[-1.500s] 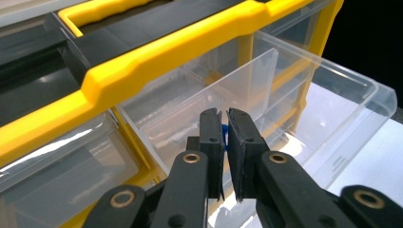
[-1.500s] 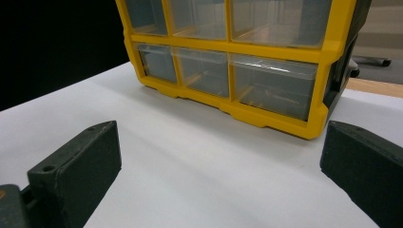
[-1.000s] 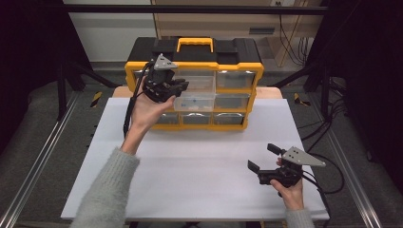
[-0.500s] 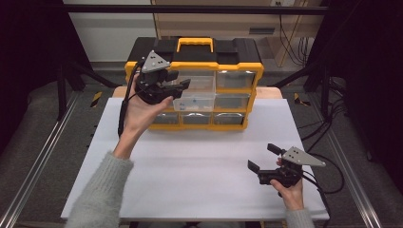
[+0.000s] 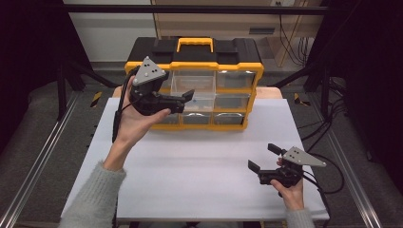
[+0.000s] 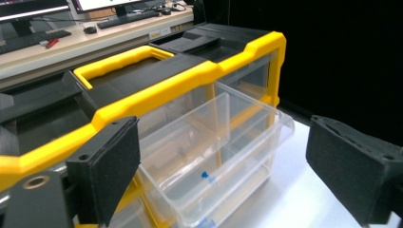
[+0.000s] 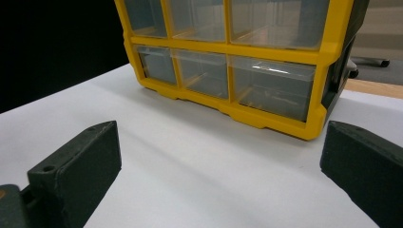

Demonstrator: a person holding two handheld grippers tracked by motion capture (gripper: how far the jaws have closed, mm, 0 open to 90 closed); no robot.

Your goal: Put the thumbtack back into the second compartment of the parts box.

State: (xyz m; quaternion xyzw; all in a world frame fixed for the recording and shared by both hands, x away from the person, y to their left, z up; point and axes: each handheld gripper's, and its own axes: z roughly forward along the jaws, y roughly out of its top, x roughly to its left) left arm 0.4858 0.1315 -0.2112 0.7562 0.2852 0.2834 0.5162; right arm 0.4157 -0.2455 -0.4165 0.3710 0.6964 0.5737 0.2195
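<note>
A yellow and black organiser box (image 5: 195, 61) with clear drawers stands at the back of the white table (image 5: 199, 161). One clear upper drawer (image 5: 192, 88) is pulled out; in the left gripper view this drawer (image 6: 209, 156) holds a small blue piece (image 6: 205, 175). My left gripper (image 5: 183, 100) hangs just left of the drawer's front, pointing at it. Its jaws have just been opening and stand wide apart, left gripper (image 6: 223, 142) pads clear of the drawer. My right gripper (image 5: 261, 156) rests open near the table's front right, right gripper (image 7: 223, 142) facing the box's lower drawers (image 7: 214, 71).
A metal rail (image 5: 33, 166) runs along the table's left side and cables (image 5: 332, 118) lie to its right. Behind the box, the left gripper view shows a desk with a keyboard (image 6: 128, 16).
The left gripper has drawn back to the left from the drawer front and its jaws have spread apart. The right gripper has not moved.
</note>
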